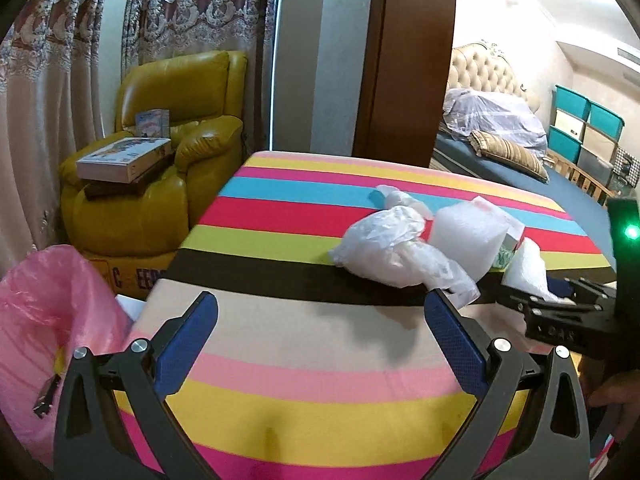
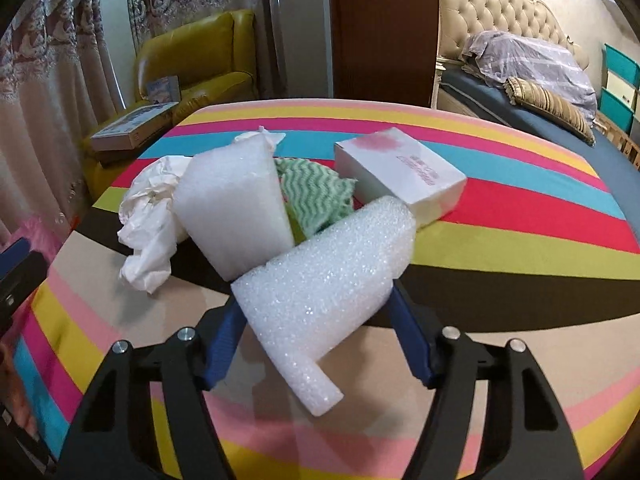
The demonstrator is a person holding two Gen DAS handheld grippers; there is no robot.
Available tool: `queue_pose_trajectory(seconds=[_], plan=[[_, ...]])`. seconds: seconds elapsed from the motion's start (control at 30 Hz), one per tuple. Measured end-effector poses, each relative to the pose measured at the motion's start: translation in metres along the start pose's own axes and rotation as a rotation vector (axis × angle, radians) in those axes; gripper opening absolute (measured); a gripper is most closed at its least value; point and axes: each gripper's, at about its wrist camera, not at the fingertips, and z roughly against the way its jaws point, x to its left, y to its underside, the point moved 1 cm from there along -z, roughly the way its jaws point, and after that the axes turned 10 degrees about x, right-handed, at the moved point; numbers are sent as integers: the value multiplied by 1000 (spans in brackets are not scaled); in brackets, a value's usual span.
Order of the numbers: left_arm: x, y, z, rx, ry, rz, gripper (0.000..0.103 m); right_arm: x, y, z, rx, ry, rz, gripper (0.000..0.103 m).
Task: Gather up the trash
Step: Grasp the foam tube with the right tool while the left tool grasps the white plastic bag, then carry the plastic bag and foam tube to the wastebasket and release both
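Trash lies in a heap on the striped table (image 1: pixel 320 340). In the right wrist view my right gripper (image 2: pixel 316 300) is shut on a rolled white foam sheet (image 2: pixel 328 276) and holds it just above the cloth. Behind it lie another foam piece (image 2: pixel 236 208), a crumpled white plastic bag (image 2: pixel 148 216), a green wavy cloth (image 2: pixel 316 196) and a white box with pink print (image 2: pixel 400 172). In the left wrist view my left gripper (image 1: pixel 320 312) is open and empty, short of the plastic bag (image 1: pixel 384 248) and foam (image 1: pixel 468 232). The right gripper (image 1: pixel 560 312) shows at the right edge.
A pink bin bag (image 1: pixel 52 320) hangs open at the table's left edge. A yellow leather armchair (image 1: pixel 160 168) with flat boxes (image 1: pixel 124 160) stands behind left. A wooden panel (image 1: pixel 408 60), a bed (image 1: pixel 520 160) and teal storage boxes (image 1: pixel 576 120) are at the back right.
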Motion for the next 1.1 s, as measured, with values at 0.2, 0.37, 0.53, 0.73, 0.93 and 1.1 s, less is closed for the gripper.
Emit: queue_pose_trajectory(seconds=[0.2,0.37,0.53,0.73,0.93,1.1], plan=[[-24,-18,-23,37,17,7,97,-17,13,21,-53,-27,-12,65],[-34,-38,-50,67,-12,54,97,-28,20,35,-83,-47,-24,65],[-40,-56,-76,111,12,95,97,-34,21,43,-98,-78,-35,65],[-56,-67,-101,153,-8,71,88,-37,24,48,-107,-95,-42,65],[-60,-63,-113,197,-44,57,63,-37,25,50,-107,-97,-47,65],[-61,-59,-107,182,-40,5,49,-35,27,49,-102,-104,-45,65]])
